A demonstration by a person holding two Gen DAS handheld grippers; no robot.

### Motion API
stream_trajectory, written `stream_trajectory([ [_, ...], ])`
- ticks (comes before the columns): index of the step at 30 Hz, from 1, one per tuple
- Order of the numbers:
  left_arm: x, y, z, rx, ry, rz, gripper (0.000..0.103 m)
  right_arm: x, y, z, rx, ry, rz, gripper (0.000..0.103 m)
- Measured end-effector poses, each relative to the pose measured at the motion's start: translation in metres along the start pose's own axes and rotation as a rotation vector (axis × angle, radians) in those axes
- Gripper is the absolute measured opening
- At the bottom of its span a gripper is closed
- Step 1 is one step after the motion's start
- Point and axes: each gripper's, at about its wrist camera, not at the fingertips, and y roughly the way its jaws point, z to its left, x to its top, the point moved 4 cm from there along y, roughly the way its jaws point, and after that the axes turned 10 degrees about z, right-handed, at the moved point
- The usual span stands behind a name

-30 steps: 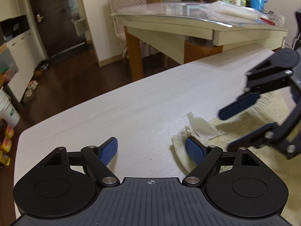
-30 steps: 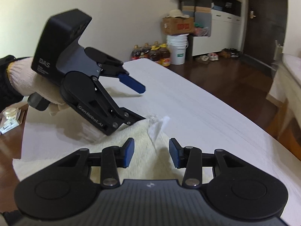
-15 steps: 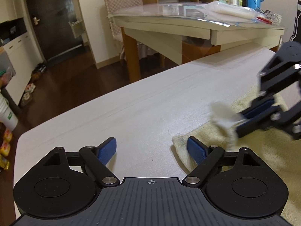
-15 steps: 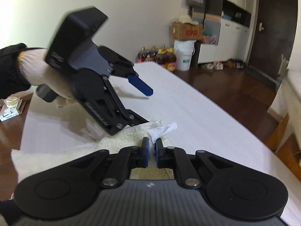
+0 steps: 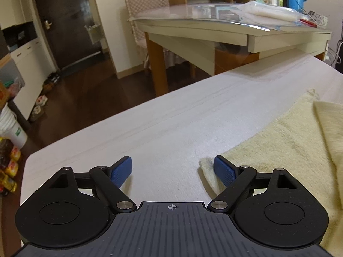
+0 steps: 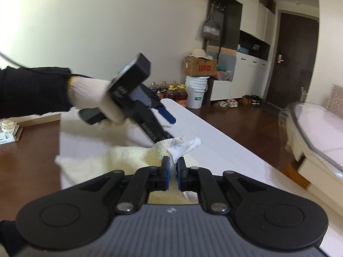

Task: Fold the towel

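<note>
Cream terry towel (image 5: 285,147) is lying on the table (image 5: 171,128), soft and floppy; right hand-held gripper (image 6: 172,172) is pinching its lifted corner, left hand-held gripper (image 5: 172,168) is hovering spread beside the near corner, best grabbed there.

The pale yellow terry towel (image 5: 285,150) lies on the white cloth-covered table (image 5: 150,137), toward its right edge. The black two-finger left gripper (image 5: 172,169) sits at the towel's near-left corner; the black two-finger right gripper (image 6: 172,175) pinches a raised corner.
</note>
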Motion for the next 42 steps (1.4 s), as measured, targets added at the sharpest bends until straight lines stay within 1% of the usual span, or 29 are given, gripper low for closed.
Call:
stream_trajectory([
  [2,0.002,0.002,0.001,0.011,0.000,0.000,0.089,-0.016,-0.014,0.011,-0.024,-0.015,0.003,0.008],
  [6,0.003,0.002,-0.001,0.029,-0.002,0.003,0.088,-0.052,-0.038,0.040,-0.034,0.013,0.002,0.008],
  [8,0.003,0.000,-0.003,0.033,-0.002,0.006,0.086,-0.069,-0.052,0.052,-0.042,0.033,0.006,0.010],
  [10,0.003,-0.003,-0.006,0.033,-0.005,0.011,0.079,-0.082,-0.057,0.058,-0.056,0.053,0.025,0.011],
  [11,0.002,-0.007,-0.007,0.031,-0.007,0.010,0.077,-0.086,-0.059,0.059,-0.063,0.060,0.031,0.013],
  [13,-0.002,-0.016,-0.010,0.025,-0.012,0.001,0.077,-0.096,-0.062,0.060,-0.074,0.084,0.037,0.019],
  [15,-0.006,-0.025,-0.015,0.021,-0.012,-0.007,0.077,-0.100,-0.066,0.061,-0.082,0.086,0.038,0.020],
  [16,-0.010,-0.031,-0.018,0.020,-0.006,-0.010,0.077,-0.102,-0.068,0.061,-0.083,0.086,0.037,0.024],
  [18,-0.017,-0.043,-0.024,0.017,0.004,-0.017,0.077,-0.104,-0.070,0.062,-0.084,0.070,0.043,0.027],
  [20,-0.025,-0.054,-0.030,0.011,0.011,-0.024,0.077,-0.103,-0.071,0.065,-0.099,0.041,0.049,0.034],
  [22,-0.033,-0.063,-0.036,0.008,0.015,-0.027,0.077,-0.104,-0.070,0.069,-0.115,-0.012,0.061,0.047],
  [24,-0.044,-0.072,-0.044,-0.003,0.023,-0.027,0.077,-0.102,-0.068,0.071,-0.128,-0.058,0.071,0.048],
  [26,-0.052,-0.079,-0.051,-0.017,0.026,-0.029,0.077,-0.096,-0.066,0.073,-0.122,-0.102,0.076,0.048],
  [28,-0.056,-0.086,-0.060,-0.048,0.031,-0.033,0.077,-0.090,-0.063,0.072,-0.108,-0.128,0.078,0.049],
  [29,-0.058,-0.092,-0.068,-0.075,0.040,-0.039,0.077,-0.087,-0.062,0.071,-0.105,-0.133,0.077,0.049],
  [32,-0.057,-0.107,-0.108,-0.173,0.132,-0.065,0.077,-0.079,-0.059,0.065,-0.079,-0.123,0.070,0.051],
  [36,-0.057,-0.112,-0.161,-0.250,0.294,-0.076,0.077,-0.080,-0.060,0.066,-0.094,-0.121,0.064,0.051],
  [39,-0.063,-0.105,-0.188,-0.251,0.402,-0.056,0.077,-0.087,-0.065,0.069,-0.105,-0.102,0.064,0.055],
  [40,-0.064,-0.102,-0.193,-0.251,0.416,-0.047,0.077,-0.089,-0.065,0.070,-0.106,-0.097,0.067,0.055],
  [42,-0.067,-0.099,-0.199,-0.246,0.402,-0.027,0.076,-0.094,-0.068,0.071,-0.119,-0.089,0.072,0.056],
])
